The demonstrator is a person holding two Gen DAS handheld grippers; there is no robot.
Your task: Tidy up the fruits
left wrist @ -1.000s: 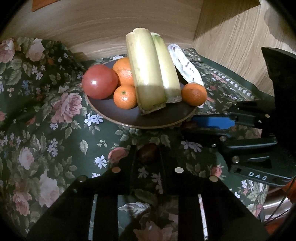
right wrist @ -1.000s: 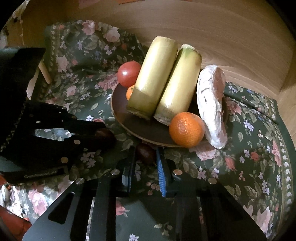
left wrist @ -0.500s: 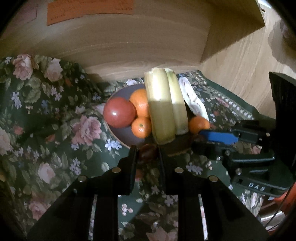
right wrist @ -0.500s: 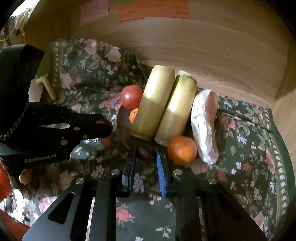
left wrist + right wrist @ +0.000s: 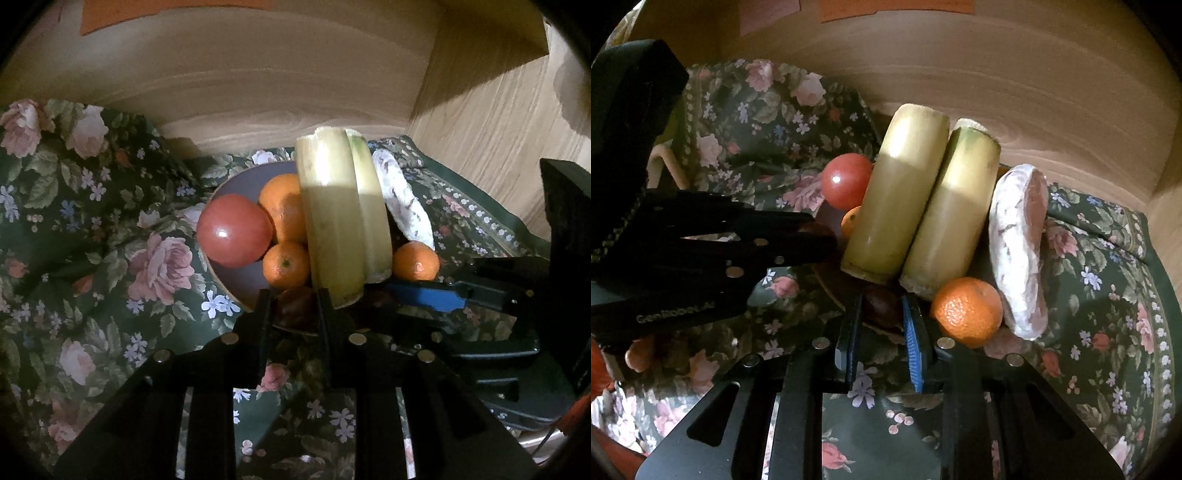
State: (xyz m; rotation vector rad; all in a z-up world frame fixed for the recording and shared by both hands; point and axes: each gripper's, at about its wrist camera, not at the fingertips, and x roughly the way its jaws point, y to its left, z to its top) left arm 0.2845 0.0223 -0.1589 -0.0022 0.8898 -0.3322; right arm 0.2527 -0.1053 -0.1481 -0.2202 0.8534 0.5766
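A dark brown plate point(image 5: 240, 280) on the flowered cloth carries a red tomato point(image 5: 234, 230), oranges point(image 5: 286, 264), two pale yellow-green stalk pieces point(image 5: 332, 221) and a white wrapped slice point(image 5: 402, 206). My left gripper point(image 5: 293, 306) is shut on a small dark red-brown fruit point(image 5: 295, 304) at the plate's near rim. From the right wrist view, my right gripper point(image 5: 881, 310) is shut on a similar dark brown fruit point(image 5: 881, 304), just in front of the stalk pieces point(image 5: 897, 206) and beside an orange point(image 5: 966, 314). The left gripper point(image 5: 820, 236) reaches in from the left there.
A wooden wall point(image 5: 258, 92) curves close behind the plate, with a wooden side panel point(image 5: 480, 122) at the right. Rumpled flowered cloth point(image 5: 92, 221) covers the surface all around. Paper notes point(image 5: 897, 7) are stuck on the wall.
Both grippers have lifted and moved toward the plate. The held fruits, earlier over the cloth, now sit over the plate's near rim. More of the wall shows.
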